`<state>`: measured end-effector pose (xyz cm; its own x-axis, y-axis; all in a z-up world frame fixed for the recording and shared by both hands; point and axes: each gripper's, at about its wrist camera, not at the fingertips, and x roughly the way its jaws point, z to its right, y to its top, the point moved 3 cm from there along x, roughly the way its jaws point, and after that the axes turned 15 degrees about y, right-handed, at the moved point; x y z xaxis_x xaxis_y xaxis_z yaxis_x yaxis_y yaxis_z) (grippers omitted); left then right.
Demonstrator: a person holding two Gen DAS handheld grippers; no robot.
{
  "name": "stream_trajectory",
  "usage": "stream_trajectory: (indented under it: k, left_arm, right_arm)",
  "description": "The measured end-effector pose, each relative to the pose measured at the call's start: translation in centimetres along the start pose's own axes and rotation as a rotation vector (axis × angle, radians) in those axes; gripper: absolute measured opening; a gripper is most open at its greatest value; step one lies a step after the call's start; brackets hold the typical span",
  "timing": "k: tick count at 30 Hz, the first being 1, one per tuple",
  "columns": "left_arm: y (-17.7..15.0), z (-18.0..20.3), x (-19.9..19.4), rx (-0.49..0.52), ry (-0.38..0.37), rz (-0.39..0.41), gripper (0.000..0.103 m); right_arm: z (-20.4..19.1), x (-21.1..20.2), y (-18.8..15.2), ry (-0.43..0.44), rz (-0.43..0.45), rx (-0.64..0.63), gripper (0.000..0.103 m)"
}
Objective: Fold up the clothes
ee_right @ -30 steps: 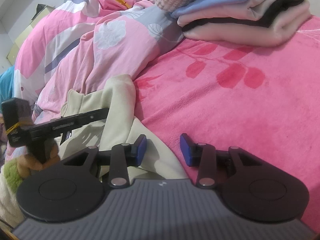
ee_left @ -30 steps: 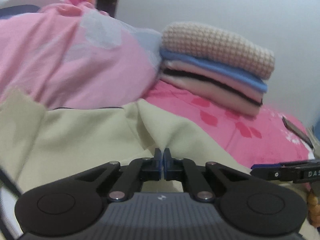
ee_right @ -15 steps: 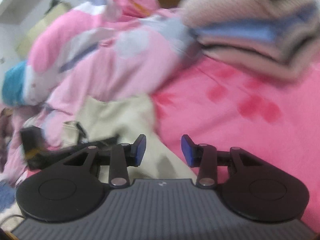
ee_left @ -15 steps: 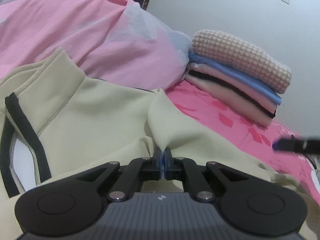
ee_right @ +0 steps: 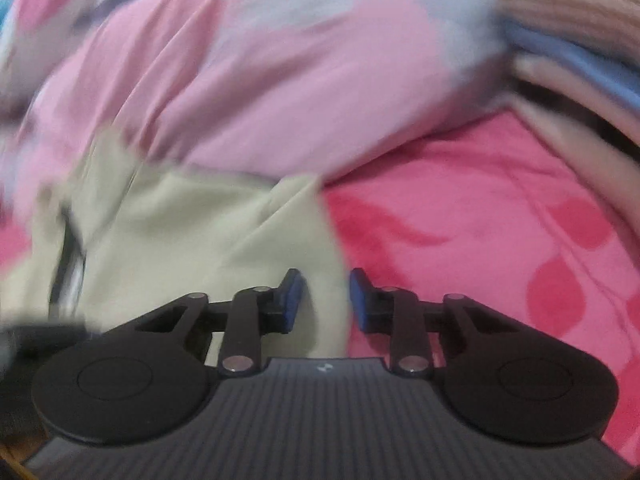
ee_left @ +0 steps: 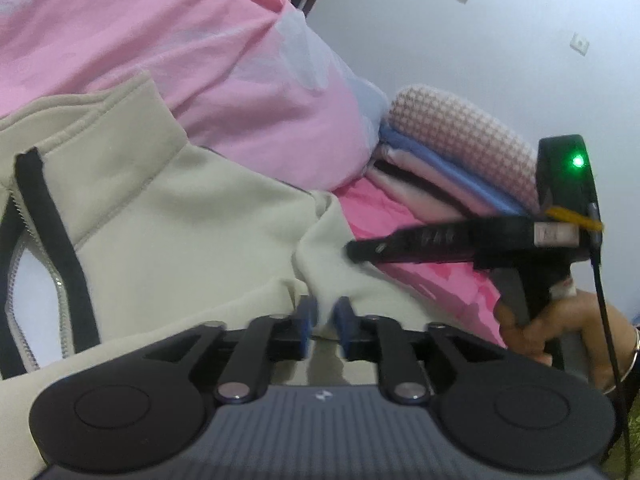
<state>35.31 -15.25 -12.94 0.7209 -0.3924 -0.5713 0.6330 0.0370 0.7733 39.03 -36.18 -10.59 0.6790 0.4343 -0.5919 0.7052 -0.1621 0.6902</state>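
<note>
Left hand-held gripper (ee_left: 324,326) tilted down, jaws just parting, beige jacket (ee_left: 192,216) fold between unpinched.

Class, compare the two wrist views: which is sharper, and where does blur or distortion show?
Left wrist view: mostly sharp, fisheye-curved edges, only the right hand-held gripper smeared. Right wrist view: heavy motion blur across the beige jacket and pink duvet.
</note>
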Motion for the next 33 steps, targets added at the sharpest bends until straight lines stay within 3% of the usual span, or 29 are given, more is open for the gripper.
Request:
stream_trajectory:
  k: [3,7,10,12,13,17,20,23,27,31,33]
  left_arm:
    - [0.2,-0.2,-0.5,-0.018,0.011,0.033,0.046]
    - [0.4,-0.6,-0.2,-0.034,0.035,0.03,0.047]
    - [0.4,-1.2,-0.2,-0.052,0.043,0.033,0.05]
    - [0.5,-1.4,-0.2,-0.066,0.043,0.036,0.05]
    - [0.6,-1.6,-0.3,-0.075,0.047,0.041,0.051]
    - [0.9,-2.5,-0.8,-0.109,0.076,0.06,0.052]
    - [1.0,-3.3,-0.3,-0.126,0.119,0.029,0.051]
    - [1.1,-4.0,0.0,-0.153,0.119,0.014,0.05]
    - [1.1,-4.2,-0.1,-0.156,0.138,0.023,0.05]
    - [1.3,-4.1,-0.2,-0.152,0.162,0.031,0.05]
    - [1.3,-4.3,-0.3,-0.16,0.172,0.038,0.05]
  right_arm:
    - [0.6,-1.7,0.9,0.006,0.066,0.082,0.025]
    - [0.6,-0.2,1.2,0.045,0.006,0.089,0.052]
    - [0.8,1.3,1.4,0.075,-0.032,0.096,0.054]
    - [1.2,2.2,1.6,0.096,-0.023,0.116,0.04]
    - [1.3,2.2,1.6,0.11,-0.007,0.137,0.005]
    - [2.1,1.2,1.2,0.118,0.08,0.183,0.004]
    - [4.1,1.2,0.6,0.116,0.119,0.267,0.003]
    - [5.4,-0.8,0.5,0.081,0.194,0.341,0.01]
    - [1.1,-5.2,0.4,0.092,0.174,0.096,0.01]
    - [-5.7,-5.9,-1.7,0.176,-0.001,-0.255,0.01]
    - [-8.7,-4.2,-3.3,0.165,-0.119,-0.435,0.009]
